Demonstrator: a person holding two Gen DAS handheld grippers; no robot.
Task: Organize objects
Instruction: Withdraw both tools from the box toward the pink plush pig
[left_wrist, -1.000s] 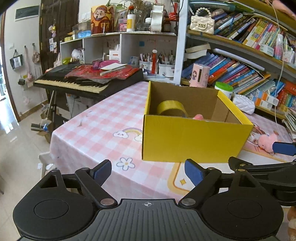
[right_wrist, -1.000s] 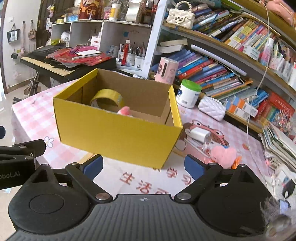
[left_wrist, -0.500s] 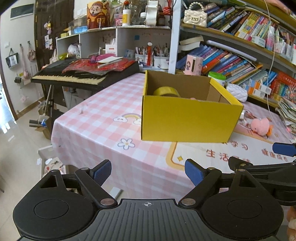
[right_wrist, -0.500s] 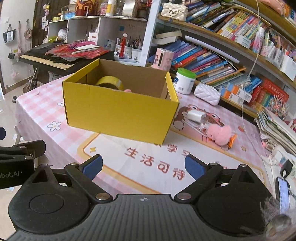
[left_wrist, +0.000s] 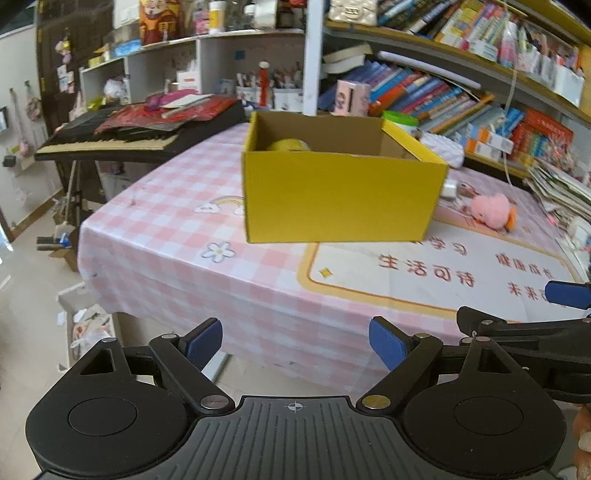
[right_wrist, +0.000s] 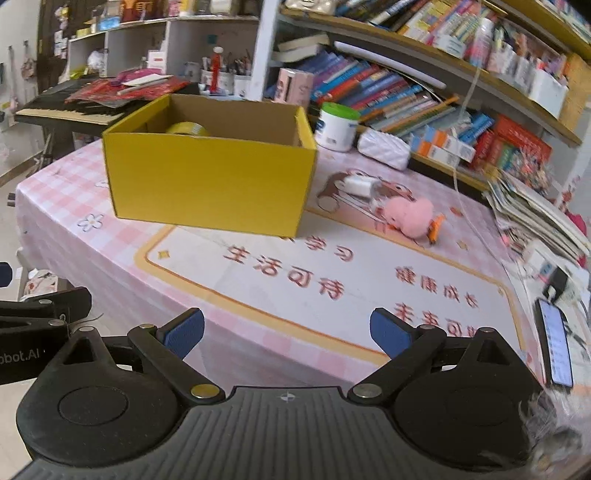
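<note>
Left wrist view showed your left gripper (left_wrist: 295, 343) with its fingers (left_wrist: 201, 341) spread wide and nothing between them, held off the near edge of the worktop (left_wrist: 155, 236). Beyond it the yellow box (left_wrist: 340, 195) stood on the checked cloth with a roll of yellow tape (left_wrist: 290, 144) inside, and the pink plush toy (left_wrist: 491, 210) lay just beside the box on its right, apart from it. Right wrist view gave you the better line: your right gripper (right_wrist: 286, 332) was also wide and empty, and the pink plush toy (right_wrist: 408, 214) sat ahead and to the right of the yellow box (right_wrist: 210, 177), with a white charger (right_wrist: 358, 184) near it and a phone (right_wrist: 556, 347) at the worktop's right edge. The toy looked like the next thing to box, so you would have done well to use the right hand, come down over the soft body with the fingers straddling it, stay clear of the charger and its cord, and close gently, since plush compresses and could slip out.
</note>
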